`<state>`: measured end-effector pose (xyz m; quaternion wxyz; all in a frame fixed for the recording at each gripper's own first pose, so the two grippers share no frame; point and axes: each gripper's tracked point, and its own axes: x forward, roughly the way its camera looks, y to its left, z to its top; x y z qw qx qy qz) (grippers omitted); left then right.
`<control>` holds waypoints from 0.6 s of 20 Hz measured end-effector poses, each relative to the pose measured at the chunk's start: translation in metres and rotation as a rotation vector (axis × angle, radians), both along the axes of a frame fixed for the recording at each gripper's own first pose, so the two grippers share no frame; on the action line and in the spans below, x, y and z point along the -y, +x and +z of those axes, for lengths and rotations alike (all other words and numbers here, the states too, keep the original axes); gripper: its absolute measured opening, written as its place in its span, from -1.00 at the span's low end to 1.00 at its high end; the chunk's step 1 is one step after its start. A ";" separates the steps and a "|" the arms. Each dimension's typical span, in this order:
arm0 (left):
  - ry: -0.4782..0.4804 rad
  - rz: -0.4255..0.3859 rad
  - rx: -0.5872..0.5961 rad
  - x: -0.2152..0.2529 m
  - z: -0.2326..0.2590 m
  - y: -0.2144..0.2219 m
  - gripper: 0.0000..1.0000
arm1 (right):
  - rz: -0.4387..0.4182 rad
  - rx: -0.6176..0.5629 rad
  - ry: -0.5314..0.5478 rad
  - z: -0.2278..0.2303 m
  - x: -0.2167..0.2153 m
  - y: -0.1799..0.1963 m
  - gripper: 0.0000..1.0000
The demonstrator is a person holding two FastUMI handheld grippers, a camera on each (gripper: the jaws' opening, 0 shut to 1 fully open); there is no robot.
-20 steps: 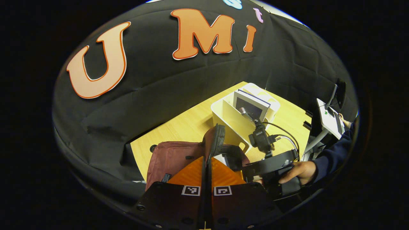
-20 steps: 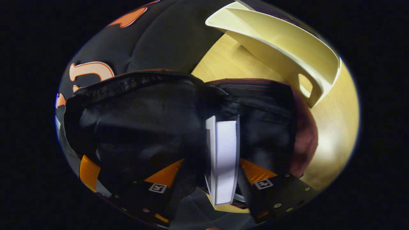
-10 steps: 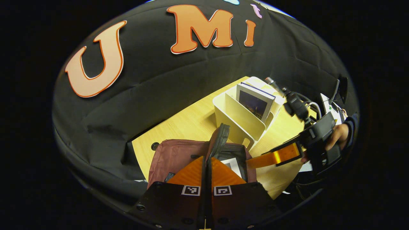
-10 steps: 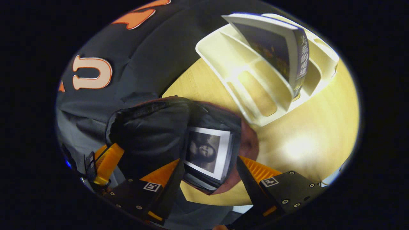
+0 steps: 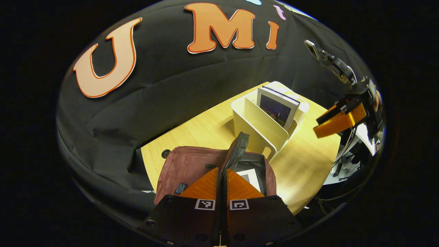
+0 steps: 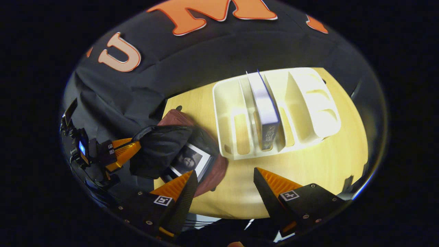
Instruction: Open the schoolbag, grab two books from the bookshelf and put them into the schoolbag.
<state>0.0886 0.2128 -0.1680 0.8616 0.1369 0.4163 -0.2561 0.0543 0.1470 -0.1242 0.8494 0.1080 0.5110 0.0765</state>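
Note:
The maroon schoolbag lies on the wooden table with its mouth held up. My left gripper is shut on the bag's black zippered flap. A book with a pale cover lies inside the bag, and the same book has a dark picture on it. The cream bookshelf holds one upright book. My right gripper is open, empty and above the table, facing the shelf and its book. The left gripper sits far left; the right gripper hangs high at right.
A cable hole is in the table behind the bag. A white stand and cables are past the table's right edge. The black cloth wall closes the back. Bare table lies in front of the shelf.
My right gripper let go of the pale book inside the bag, opened, and pulled up and away to the right; it now faces the shelf. My left gripper kept holding the flap.

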 end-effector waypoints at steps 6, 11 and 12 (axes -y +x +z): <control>-0.009 0.020 -0.005 -0.007 -0.007 -0.002 -0.97 | 0.073 0.017 -0.152 0.032 0.044 0.049 0.95; -0.027 0.041 -0.021 -0.008 -0.017 -0.007 -0.97 | 0.091 -0.083 -0.173 0.010 0.057 0.091 0.95; -0.028 0.046 -0.030 -0.008 -0.020 -0.007 -0.97 | 0.096 -0.103 -0.184 -0.003 0.060 0.100 0.96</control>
